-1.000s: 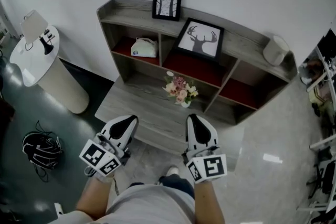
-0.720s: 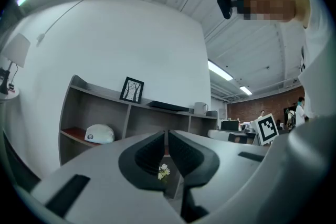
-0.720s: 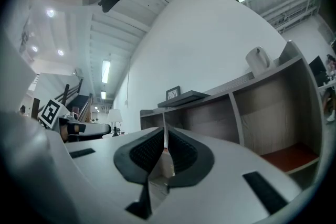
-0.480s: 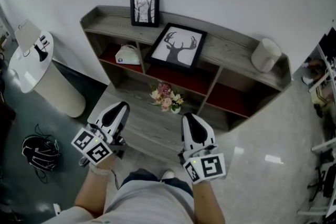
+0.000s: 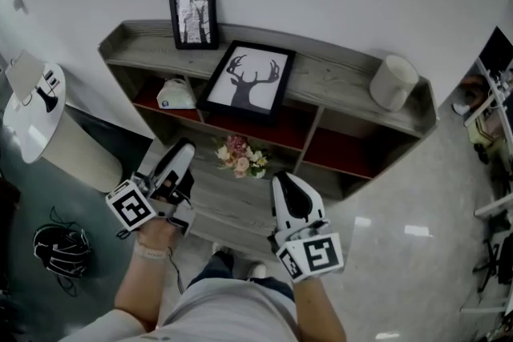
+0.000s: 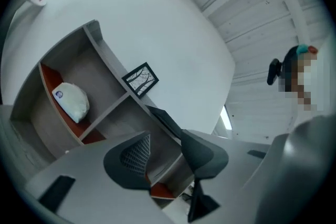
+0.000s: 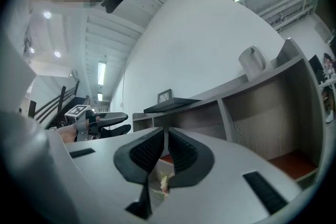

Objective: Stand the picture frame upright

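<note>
Left tool [image 5: 178, 160], its jaws just opening on nothing, looked slightly nearer than the shut right tool [image 5: 288, 187] to the deer frame [image 5: 246, 82] lying flat on the shelf [image 5: 337, 80] ahead.

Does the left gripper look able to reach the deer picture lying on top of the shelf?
Probably yes. The left gripper has just been opening its jaws, nothing between them, and open air lies between it and the deer picture, whose front edge overhangs the shelf.

Left tool [image 6: 167, 150], jaws just opening, empty, faces shelf [image 6: 107, 112].
</note>
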A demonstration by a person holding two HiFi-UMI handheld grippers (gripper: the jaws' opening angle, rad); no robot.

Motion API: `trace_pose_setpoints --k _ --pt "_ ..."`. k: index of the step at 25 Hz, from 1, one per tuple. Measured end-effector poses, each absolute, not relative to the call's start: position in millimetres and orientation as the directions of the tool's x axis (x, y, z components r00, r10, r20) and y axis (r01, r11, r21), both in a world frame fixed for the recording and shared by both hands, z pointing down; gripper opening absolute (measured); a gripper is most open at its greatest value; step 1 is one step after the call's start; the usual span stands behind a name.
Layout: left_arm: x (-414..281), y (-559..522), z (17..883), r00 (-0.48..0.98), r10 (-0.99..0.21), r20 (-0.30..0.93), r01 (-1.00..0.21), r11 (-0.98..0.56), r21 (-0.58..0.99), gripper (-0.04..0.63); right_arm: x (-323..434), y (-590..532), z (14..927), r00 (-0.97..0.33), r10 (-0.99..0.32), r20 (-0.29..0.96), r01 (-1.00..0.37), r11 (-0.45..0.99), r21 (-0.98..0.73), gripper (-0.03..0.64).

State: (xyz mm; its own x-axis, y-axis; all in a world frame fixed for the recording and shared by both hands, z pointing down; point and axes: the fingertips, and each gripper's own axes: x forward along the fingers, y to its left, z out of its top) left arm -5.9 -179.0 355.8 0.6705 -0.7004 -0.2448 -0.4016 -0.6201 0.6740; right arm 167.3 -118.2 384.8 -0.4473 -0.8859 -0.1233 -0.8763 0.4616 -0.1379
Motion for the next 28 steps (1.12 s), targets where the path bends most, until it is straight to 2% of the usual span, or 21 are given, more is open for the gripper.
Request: trace_pose_setpoints --k 9,14,18,25,28 --pt "-3.5 -228.8 337.1 0.701 -0.645 -0.305 -0.200 -0.588 0.784 0.260 169.5 -152.7 363.4 -0.363 -0.920 -0.149 -0.915 0.382 -0.129 0.034" --pt "3.5 -252.3 332.2 0.734 -0.593 -0.329 -0.086 -0.563 0.822 0.276 165.1 -171.9 348.7 -0.330 -0.929 -0.169 -0.930 0.351 -0.112 0.034" --pt "17.8 -260.5 326.4 0.777 -0.525 -0.348 -0.007 -0.560 0.829 0.276 162.1 -181.1 340.8 -0.313 -0.932 -0.181 -0.937 0.334 -0.103 0.034" --pt "39.5 -266.2 323.5 0.835 -0.429 -0.345 0.058 -0.554 0.830 0.273 160.3 -187.4 336.7 -0.287 -0.940 -0.184 -0.948 0.306 -0.083 0.034" --pt "40.0 -264.2 318.9 0.839 -0.405 -0.364 0.088 -0.559 0.824 0.212 159.9 -187.5 338.1 -0.283 -0.942 -0.178 -0.950 0.301 -0.081 0.034"
